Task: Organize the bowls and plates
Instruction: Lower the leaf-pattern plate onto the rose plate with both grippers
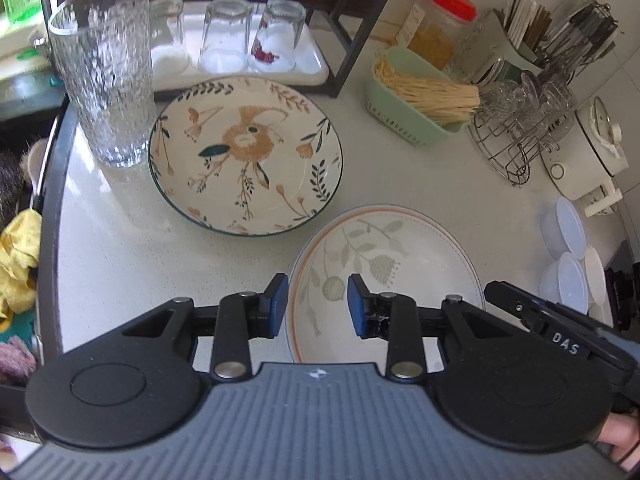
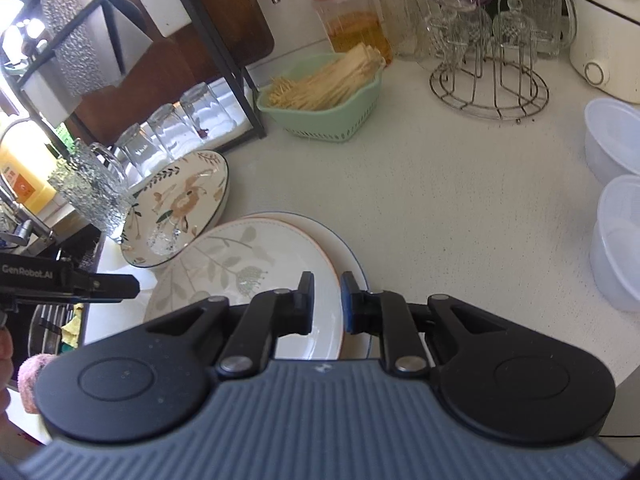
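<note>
A deep plate with an orange flower and a dark rim lies on the white counter; it also shows in the right wrist view. Nearer lies a pale plate with grey-green leaves and an orange rim, stacked on a blue-rimmed plate. My left gripper is open over the pale plate's left rim, holding nothing. My right gripper has its jaws a small gap apart, astride the right rim of the pale plate. Its body shows at the right of the left wrist view.
A tall textured glass stands left of the flower plate. A tray of upturned glasses, a green basket of sticks, a wire glass rack, a white cooker and white plastic bowls ring the counter. The sink lies left.
</note>
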Available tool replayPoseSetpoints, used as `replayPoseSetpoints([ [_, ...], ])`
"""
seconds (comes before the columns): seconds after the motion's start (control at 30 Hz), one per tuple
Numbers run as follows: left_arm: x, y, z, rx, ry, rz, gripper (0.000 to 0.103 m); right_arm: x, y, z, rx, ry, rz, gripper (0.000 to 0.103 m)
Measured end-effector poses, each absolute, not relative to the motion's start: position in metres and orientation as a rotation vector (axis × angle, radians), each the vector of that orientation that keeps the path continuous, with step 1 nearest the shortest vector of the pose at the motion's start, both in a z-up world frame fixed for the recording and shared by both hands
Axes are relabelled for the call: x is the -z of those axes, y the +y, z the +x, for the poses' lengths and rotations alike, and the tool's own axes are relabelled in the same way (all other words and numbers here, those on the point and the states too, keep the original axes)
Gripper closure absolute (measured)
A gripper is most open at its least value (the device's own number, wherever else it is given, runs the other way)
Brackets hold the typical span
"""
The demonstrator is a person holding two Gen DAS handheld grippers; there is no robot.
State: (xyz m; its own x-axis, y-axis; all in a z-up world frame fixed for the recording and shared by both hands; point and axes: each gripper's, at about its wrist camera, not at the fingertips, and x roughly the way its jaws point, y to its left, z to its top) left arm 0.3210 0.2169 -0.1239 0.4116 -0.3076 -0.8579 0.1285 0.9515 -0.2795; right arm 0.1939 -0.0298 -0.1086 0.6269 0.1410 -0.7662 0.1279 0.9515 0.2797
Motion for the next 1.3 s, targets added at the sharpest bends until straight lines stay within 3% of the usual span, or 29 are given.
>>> replayPoseSetpoints([
  [0.73, 0.061, 0.172, 0.261, 0.268, 0.912, -0.091, 0.067, 0.029, -0.031, 0.152, -0.128, 0.699, 0.258, 0.086],
  [1.3, 0.042, 0.115, 0.207, 0.186, 0.858, -0.118, 0.067, 0.012, -0.083, 0.109, -0.194, 0.664, 0.263, 0.086],
])
